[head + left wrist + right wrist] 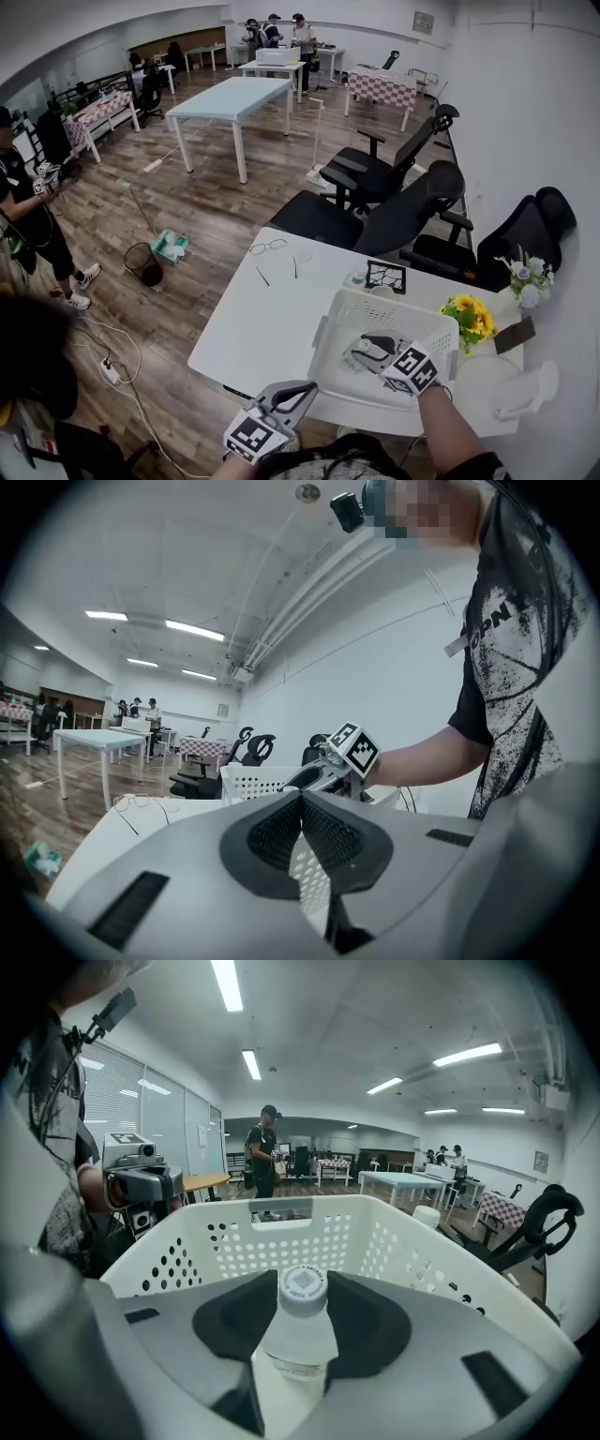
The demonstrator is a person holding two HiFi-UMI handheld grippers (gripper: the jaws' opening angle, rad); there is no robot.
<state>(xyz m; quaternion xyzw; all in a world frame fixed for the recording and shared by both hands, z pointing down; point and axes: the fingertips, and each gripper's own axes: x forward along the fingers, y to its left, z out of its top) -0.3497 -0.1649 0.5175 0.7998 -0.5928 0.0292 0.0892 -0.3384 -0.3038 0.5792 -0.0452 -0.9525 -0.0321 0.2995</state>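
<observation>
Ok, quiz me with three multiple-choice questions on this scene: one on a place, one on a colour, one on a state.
1. Where is the right claw? A) at the white basket B) above the eyeglasses C) down on the floor
2. What colour is the cap on the held bottle? A) red B) white C) blue
3. How does the left claw stand? A) wide open B) shut on a bottle C) shut, empty
Answers: 1 A, basket walls surround it; 2 B, the cap shows white between the jaws; 3 C, its pads meet with nothing between.

The white table [253, 319] carries a white basket [394, 305], glasses [269, 247] and sunflowers [473, 317].
</observation>
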